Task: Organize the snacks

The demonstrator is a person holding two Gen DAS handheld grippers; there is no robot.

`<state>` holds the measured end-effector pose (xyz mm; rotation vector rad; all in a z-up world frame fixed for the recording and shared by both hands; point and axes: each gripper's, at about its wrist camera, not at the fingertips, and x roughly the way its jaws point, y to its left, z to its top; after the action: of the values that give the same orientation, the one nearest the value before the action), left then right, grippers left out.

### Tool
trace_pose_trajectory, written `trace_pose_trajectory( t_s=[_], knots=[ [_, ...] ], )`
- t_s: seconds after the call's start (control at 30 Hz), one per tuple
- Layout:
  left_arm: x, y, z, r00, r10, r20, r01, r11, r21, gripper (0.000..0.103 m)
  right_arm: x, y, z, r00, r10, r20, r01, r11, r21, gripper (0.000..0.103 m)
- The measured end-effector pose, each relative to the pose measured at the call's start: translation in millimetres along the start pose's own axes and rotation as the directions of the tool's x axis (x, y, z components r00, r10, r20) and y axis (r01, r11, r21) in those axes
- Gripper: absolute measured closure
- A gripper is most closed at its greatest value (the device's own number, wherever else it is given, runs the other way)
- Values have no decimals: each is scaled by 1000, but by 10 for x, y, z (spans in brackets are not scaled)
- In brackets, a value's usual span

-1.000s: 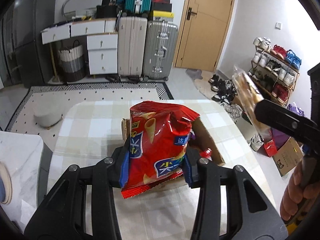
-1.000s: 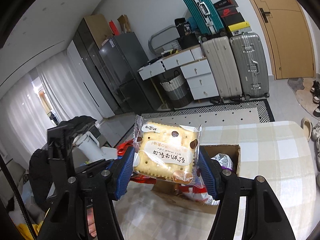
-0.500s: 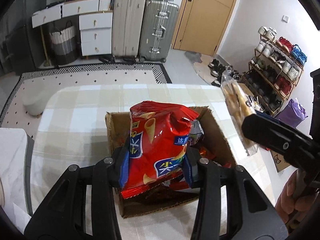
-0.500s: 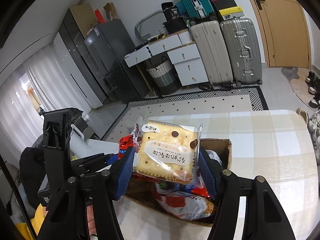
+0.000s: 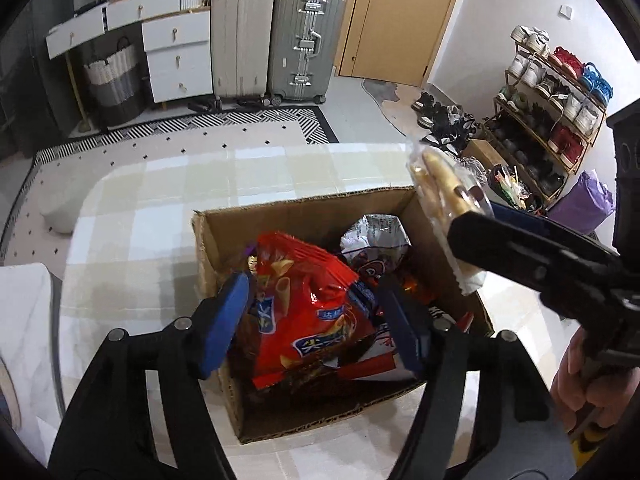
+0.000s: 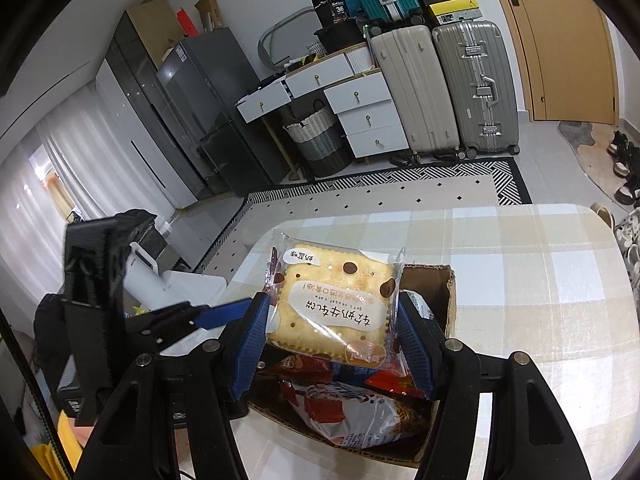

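Your left tool (image 5: 312,316) has just opened — the chips (image 5: 308,312) sit loose between its jaws, over the box (image 5: 304,212). Your right tool (image 6: 332,344) squeezes the cracker (image 6: 332,308) — let go early and it lands outside.

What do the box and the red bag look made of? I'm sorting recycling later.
Box: brown corrugated cardboard, matte; the fluted layer shows along its cut top edges. Red bag: probably plastic or foil-laminate film, glossy; it crinkles and catches highlights.

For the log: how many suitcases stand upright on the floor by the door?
2: a beige suitcase beside the drawers, and a silver suitcase between it and the door. Others may be hidden.
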<state>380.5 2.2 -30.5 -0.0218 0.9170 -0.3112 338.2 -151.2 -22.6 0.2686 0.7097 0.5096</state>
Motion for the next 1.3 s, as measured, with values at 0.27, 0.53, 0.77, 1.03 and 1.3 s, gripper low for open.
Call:
trace_pose_trajectory(
  t_s=[0.27, 0.53, 0.77, 1.03, 1.3],
  knots=[
    [-355, 117, -77, 999, 25, 45, -23, 999, -34, 28, -8, -7, 0, 1000, -8, -3, 8, 1000, 8, 41],
    [-771, 268, -149, 992, 55, 112, -46, 995, -84, 25, -21, 48, 11, 1000, -14, -2, 14, 1000, -7, 41],
    [-905, 327, -221, 989, 88, 120, -76, 992, -100, 25, 5, 92, -13, 999, -25, -21, 24, 999, -22, 40],
    [-913, 334, -270, 990, 88, 114, -75, 990, -116, 25, 194, 119, -102, 995, -68, -73, 65, 997, -46, 35],
    [-924, 303, -320, 989, 102, 104, -88, 987, -131, 25, 97, 142, -123, 995, -84, -57, 82, 996, -35, 29]
  ],
)
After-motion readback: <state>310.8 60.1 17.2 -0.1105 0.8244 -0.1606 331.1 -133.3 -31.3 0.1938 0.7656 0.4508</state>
